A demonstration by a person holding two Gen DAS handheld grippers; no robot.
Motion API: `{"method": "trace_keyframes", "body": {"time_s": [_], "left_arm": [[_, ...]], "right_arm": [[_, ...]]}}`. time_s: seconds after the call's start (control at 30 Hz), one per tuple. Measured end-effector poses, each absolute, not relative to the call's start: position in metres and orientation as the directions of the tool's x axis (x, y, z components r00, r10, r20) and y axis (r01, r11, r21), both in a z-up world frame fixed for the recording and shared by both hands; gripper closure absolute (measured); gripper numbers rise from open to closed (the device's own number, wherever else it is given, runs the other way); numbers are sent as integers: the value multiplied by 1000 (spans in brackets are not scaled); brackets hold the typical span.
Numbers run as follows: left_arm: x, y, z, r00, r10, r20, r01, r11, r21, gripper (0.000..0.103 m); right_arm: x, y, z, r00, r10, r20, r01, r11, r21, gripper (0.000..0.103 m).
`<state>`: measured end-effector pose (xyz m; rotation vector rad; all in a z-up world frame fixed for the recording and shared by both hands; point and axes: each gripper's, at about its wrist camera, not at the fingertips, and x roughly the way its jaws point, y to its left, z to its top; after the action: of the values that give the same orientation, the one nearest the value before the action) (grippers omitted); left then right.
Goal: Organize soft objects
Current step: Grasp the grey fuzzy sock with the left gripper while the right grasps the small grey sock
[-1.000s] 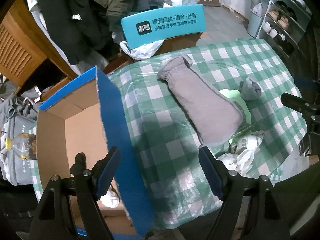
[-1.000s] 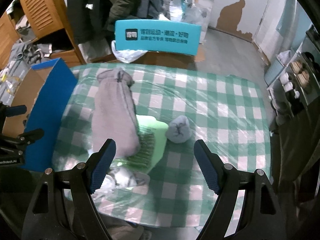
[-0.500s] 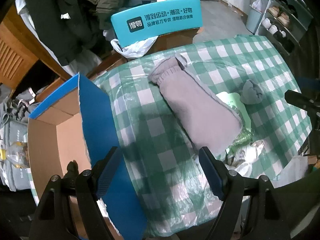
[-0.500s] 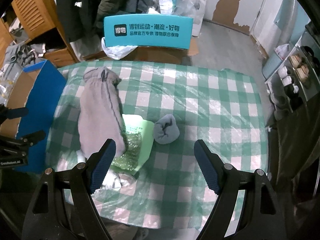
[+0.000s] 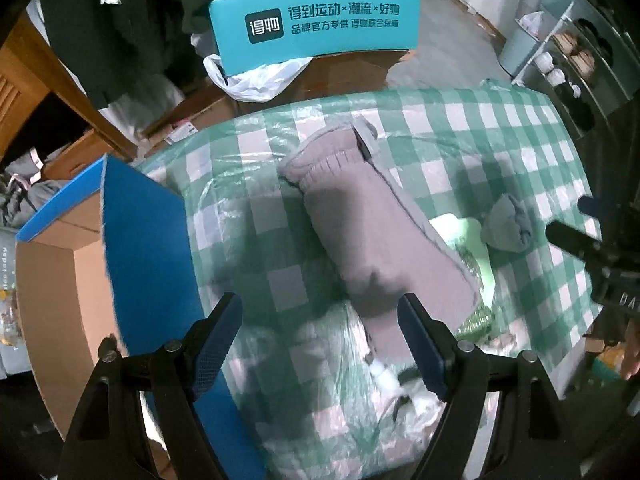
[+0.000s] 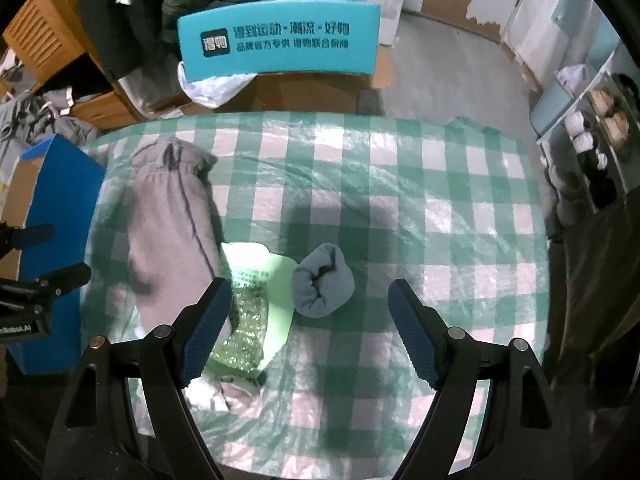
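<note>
The grey garment (image 5: 376, 236) lies lengthwise on the checked desk (image 6: 440, 184), its cuffed end toward the far edge and its near end over a green packet (image 6: 256, 280). Just right of the packet sits a rolled sock (image 6: 322, 282), and crumpled white pieces (image 5: 400, 380) lie at the near edge. An open box (image 5: 80, 264) with blue flaps stands against the desk's left side, the likely place for the soft things.

The left hand-held gripper (image 5: 320, 336) hangs above the garment's near end, jaws spread wide and holding nothing. The right hand-held gripper (image 6: 310, 326) is likewise wide open and empty, with the sock just ahead of it, roughly centred between its fingers.

To do the pick well, the right one should probably come straight down so the sock sits between both pads, and close on the thick rolled part, keeping clear of the packet's edge. The garment, being long and limp, would be better pinched near its middle to stop it trailing.
</note>
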<state>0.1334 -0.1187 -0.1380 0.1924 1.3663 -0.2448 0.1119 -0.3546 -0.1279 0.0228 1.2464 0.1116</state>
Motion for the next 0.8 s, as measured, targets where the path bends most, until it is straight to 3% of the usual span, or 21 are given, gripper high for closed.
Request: {"method": "trace_keyframes", "body": {"time_s": [0.8], "left_arm": [[194, -146, -189, 69, -134, -989, 203, 972, -118, 22]], "right_arm": [[143, -361, -191, 203, 95, -975, -26, 995, 91, 23]]}}
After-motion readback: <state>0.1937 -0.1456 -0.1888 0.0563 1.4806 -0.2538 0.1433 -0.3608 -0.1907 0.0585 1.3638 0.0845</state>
